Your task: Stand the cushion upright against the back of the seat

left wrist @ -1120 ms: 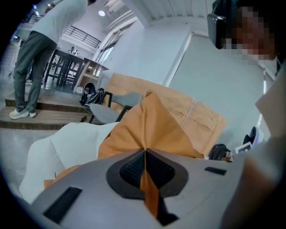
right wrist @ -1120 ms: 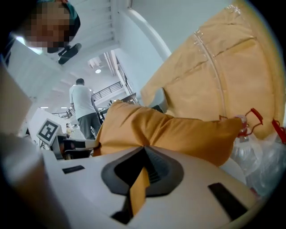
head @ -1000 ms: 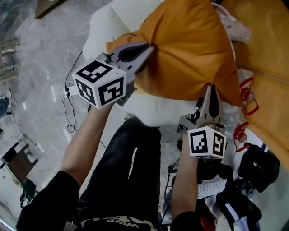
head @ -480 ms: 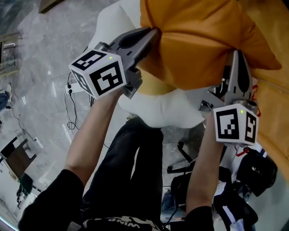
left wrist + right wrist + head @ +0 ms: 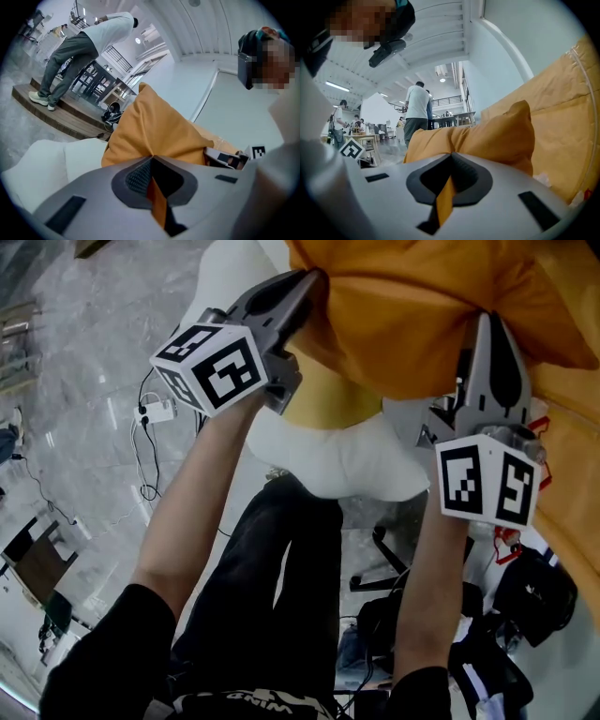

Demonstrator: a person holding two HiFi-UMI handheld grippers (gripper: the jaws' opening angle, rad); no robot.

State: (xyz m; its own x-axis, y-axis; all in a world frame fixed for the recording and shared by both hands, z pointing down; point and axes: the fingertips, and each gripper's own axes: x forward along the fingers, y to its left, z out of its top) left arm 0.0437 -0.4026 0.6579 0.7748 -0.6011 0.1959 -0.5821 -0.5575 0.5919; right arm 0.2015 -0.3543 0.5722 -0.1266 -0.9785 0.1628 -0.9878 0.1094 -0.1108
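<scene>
An orange cushion point(image 5: 422, 306) hangs in the air at the top of the head view, above a white seat point(image 5: 328, 460). My left gripper point(image 5: 314, 282) is shut on the cushion's left edge, and orange fabric shows pinched between its jaws in the left gripper view, where the cushion point(image 5: 154, 131) rises ahead. My right gripper point(image 5: 489, 320) is shut on the cushion's lower right edge. In the right gripper view the cushion point(image 5: 487, 138) bulges beyond the jaws, with an orange seat back point(image 5: 562, 122) to its right.
More orange upholstery point(image 5: 572, 427) lies at the right. Dark bags point(image 5: 530, 592) and cables clutter the floor at the lower right. A white power strip point(image 5: 155, 413) and cords lie on the marble floor at the left. People point(image 5: 79, 42) stand in the room beyond.
Both grippers have carried the cushion up and toward the top of the head view. The right gripper has swung right and rolled, and the cushion has lifted off the white seat.
</scene>
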